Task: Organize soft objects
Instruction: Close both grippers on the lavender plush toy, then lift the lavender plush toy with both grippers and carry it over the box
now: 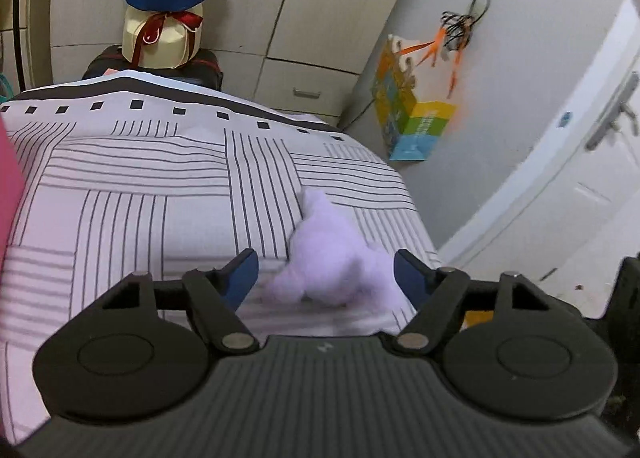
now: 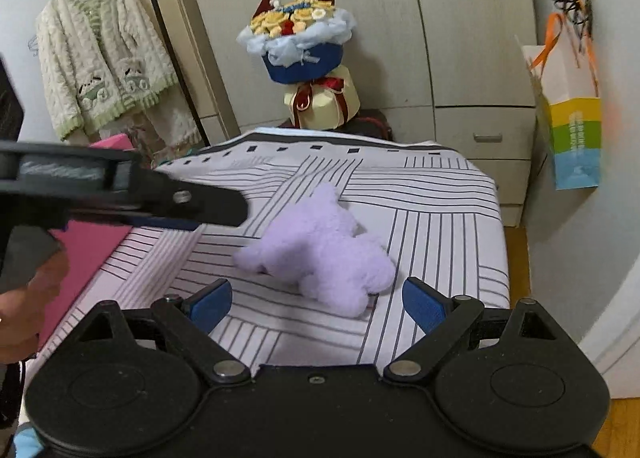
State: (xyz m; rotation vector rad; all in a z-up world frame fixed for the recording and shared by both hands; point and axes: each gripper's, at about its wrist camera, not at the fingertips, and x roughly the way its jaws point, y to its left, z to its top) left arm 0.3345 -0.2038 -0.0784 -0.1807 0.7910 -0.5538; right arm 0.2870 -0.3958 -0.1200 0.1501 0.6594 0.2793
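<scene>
I see the bed (image 1: 140,185), with its striped white sheet, filling both views, and the wardrobe (image 2: 360,17) behind it. My right camera alone shows a knitted cardigan (image 2: 100,57) hanging at the far left, and a hand (image 2: 28,298) at the left edge holding the other tool. My left camera alone shows a door (image 1: 580,137) with its handle on the right. Both views catch the colourful paper bag (image 1: 412,125) hanging on the wall and the flower bouquet (image 2: 304,49) standing beyond the bed's far end.

The lilac plush toy (image 2: 320,250) lies on the sheet near the bed's right edge. My right view shows its whole sprawled shape; my left view shows it blurred and partly cut off.

My left gripper (image 1: 326,272) has the toy between its blue pads; the jaws stand apart and I cannot see either pad pressing on it. My right gripper (image 2: 316,304) hangs open just short of the toy, touching nothing.
</scene>
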